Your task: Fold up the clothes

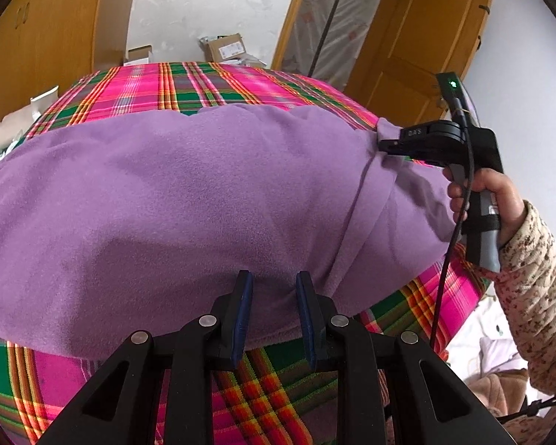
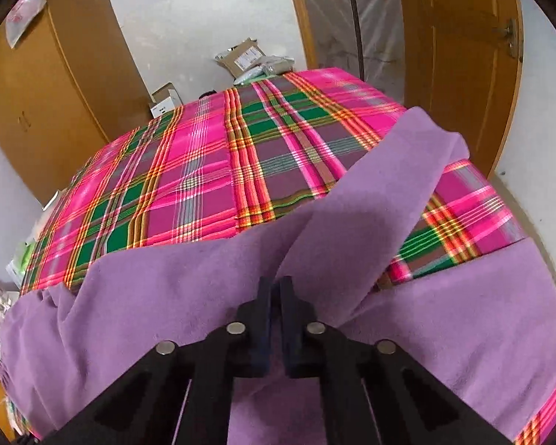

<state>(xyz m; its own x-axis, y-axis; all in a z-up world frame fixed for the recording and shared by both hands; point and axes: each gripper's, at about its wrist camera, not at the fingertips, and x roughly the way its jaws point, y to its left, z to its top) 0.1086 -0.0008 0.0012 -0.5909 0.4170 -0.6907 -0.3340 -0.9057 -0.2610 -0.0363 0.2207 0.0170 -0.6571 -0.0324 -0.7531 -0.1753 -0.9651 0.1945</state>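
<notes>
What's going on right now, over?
Left gripper open, over purple garment. Right gripper shut on garment fold, lifting it. Plaid-covered table beyond, nothing blocking. Over.

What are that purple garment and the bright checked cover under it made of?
The purple garment looks like soft fleece: matte and fuzzy, no visible weave. The pink-and-green checked cover looks like thin woven cloth with a slight sheen, perhaps cotton or a synthetic.
</notes>
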